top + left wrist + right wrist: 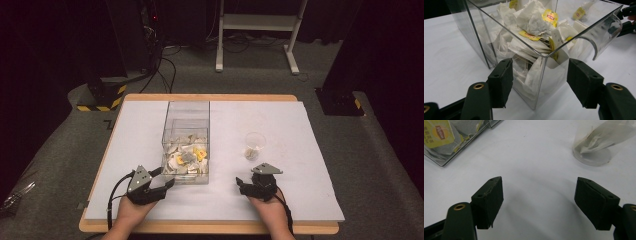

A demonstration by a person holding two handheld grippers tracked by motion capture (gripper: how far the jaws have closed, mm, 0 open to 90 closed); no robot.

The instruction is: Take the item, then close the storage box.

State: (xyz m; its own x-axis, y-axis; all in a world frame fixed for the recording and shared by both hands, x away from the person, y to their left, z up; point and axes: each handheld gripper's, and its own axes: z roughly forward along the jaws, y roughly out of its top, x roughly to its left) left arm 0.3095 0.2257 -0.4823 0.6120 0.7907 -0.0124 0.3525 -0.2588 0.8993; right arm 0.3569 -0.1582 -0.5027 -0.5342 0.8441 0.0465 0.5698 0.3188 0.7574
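Seen from above, we hold 2 grippers low in the frame over a white-covered counter (280, 115) with a wooden edge. Our left gripper (162, 184) sits at lower left of the high view, its jaws spread wide and pointed at the near corner of a clear plastic box (186, 125) standing at the centre of the counter. Heaped inside the box are tea bags (186, 156), white paper pouches with yellow tags.

From the left gripper view, that gripper (540, 77) has its 2 black jaws parted on either side of the box's (541, 82) near vertical edge; we cannot tell whether either pad touches the wall, and nothing is clamped. Tea bags (534, 23) press against the clear walls and rise to about the rim.

Our right gripper (242, 184) rests at lower right of the high view, just in front of our hand, with jaws likewise wide apart and empty. Up and slightly right of it stands a small clear cup (254, 145) with a pale tea bag inside, apart from the box.

Looking along the right gripper (539, 195), we see bare white counter (534, 157) between its jaws. At upper right is the cup (592, 157), its tea bag (604, 137) leaning out; at upper left a corner of the box (454, 147) shows a yellow tag.
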